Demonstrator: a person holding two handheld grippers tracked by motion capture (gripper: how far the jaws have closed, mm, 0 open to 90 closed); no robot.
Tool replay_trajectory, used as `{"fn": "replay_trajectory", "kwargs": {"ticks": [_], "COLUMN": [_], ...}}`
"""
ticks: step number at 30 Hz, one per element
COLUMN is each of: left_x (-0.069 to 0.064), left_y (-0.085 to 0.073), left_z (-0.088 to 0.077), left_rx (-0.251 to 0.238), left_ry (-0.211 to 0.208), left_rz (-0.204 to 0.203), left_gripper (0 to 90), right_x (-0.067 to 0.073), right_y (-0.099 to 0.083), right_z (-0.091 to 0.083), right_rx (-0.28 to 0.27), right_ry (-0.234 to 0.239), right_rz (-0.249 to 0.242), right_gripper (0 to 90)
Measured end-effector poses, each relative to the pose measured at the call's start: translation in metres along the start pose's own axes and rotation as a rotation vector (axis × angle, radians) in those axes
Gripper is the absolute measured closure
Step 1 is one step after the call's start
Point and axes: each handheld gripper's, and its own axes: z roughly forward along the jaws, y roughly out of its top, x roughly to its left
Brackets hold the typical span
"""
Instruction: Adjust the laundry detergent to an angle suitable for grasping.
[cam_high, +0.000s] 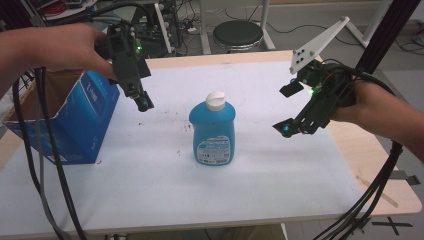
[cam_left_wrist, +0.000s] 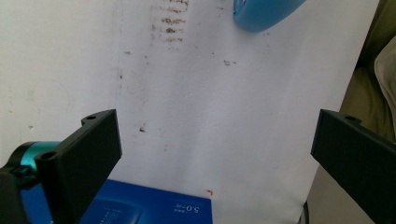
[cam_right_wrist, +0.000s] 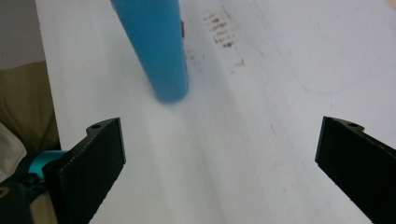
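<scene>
Bottle (cam_high: 213, 131) cap in high view

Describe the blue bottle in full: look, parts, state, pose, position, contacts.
The blue bottle is a squat, translucent-looking plastic container of blue liquid with a white cap, apparently closed, and a pale front label whose print is too small to read. It stands upright near the middle of the white table cover, resting on its base alone. Nothing else touches it; both grippers are apart from it.
</scene>
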Motion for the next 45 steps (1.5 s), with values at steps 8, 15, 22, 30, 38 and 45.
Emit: {"fn": "replay_trajectory", "kwargs": {"ticks": [8,15,22,30,38,45], "left_x": [0.003,0.006,0.006,0.008,0.005,0.002], "left_y": [0.000,0.000,0.001,0.004,0.004,0.003], "left_z": [0.002,0.001,0.000,-0.008,-0.009,-0.012], "left_rx": [0.000,-0.008,-0.012,-0.025,-0.029,-0.027], "left_ry": [-0.001,0.005,0.011,0.028,0.035,0.042], "left_rz": [-0.001,-0.005,0.005,0.019,0.027,0.030], "left_gripper": [1.7,1.7,1.7,1.7,1.7,1.7], "right_x": [-0.011,-0.014,-0.012,-0.009,-0.007,-0.003], "right_y": [-0.017,-0.015,-0.012,-0.014,-0.009,-0.005], "right_z": [-0.016,-0.032,-0.032,-0.032,-0.031,-0.032], "right_rx": [0.169,0.279,0.288,0.280,0.274,0.274], "right_ry": [-0.027,-0.023,-0.024,-0.010,0.003,-0.001], "right_rz": [0.152,0.083,0.084,0.086,0.071,0.060], "right_gripper": [2.1,2.2,2.2,2.2,2.3,2.4]}}
